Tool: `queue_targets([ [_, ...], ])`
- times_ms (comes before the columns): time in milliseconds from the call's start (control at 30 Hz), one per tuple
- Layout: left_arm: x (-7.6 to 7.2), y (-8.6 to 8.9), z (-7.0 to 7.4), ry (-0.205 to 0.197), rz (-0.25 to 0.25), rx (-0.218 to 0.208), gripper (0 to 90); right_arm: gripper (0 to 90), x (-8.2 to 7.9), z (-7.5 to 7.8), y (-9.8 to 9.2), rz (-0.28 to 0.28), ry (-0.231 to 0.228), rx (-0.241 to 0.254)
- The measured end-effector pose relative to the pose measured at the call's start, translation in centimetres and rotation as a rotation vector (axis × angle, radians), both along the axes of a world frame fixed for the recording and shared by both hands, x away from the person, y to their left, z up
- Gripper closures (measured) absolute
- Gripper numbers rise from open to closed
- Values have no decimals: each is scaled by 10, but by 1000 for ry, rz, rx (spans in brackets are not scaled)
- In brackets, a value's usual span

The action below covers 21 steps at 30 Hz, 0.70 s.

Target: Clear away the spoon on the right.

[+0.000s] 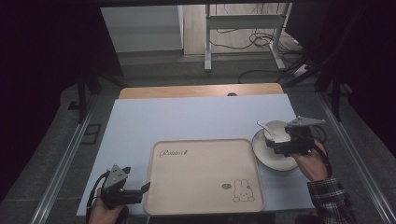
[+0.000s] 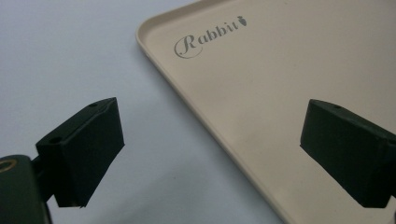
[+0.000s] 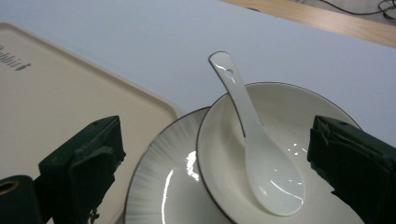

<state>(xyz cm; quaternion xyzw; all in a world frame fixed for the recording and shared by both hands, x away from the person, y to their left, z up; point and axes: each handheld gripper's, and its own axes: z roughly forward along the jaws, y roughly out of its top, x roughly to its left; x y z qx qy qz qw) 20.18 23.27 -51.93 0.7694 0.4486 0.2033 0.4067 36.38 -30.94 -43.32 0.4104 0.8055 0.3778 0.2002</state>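
Right gripper (image 3: pixel 210 163) hovers with jaws spread wide, gripping nothing, and between them sits the small white ceramic bowl (image 3: pixel 280 140) with the white ceramic soup spoon (image 3: pixel 257 140) resting inside, handle pointing away. That bowl sits on a larger white ribbed plate (image 3: pixel 163 186), just beside the right edge of the beige plastic tray with the rabbit print (image 1: pixel 205 175). Left gripper (image 2: pixel 210 154) is wide apart too, empty, straddling the tray's left rim near its front corner
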Motion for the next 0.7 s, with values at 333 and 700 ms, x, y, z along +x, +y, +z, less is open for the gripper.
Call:
queue_targets([
  [333,1,1,0,6,-1,-6,56,21,25,-5,-9,-46,74,-15],
  [700,1,1,0,11,1,-8,55,307,48,-12,-9,-26,143,-96],
])
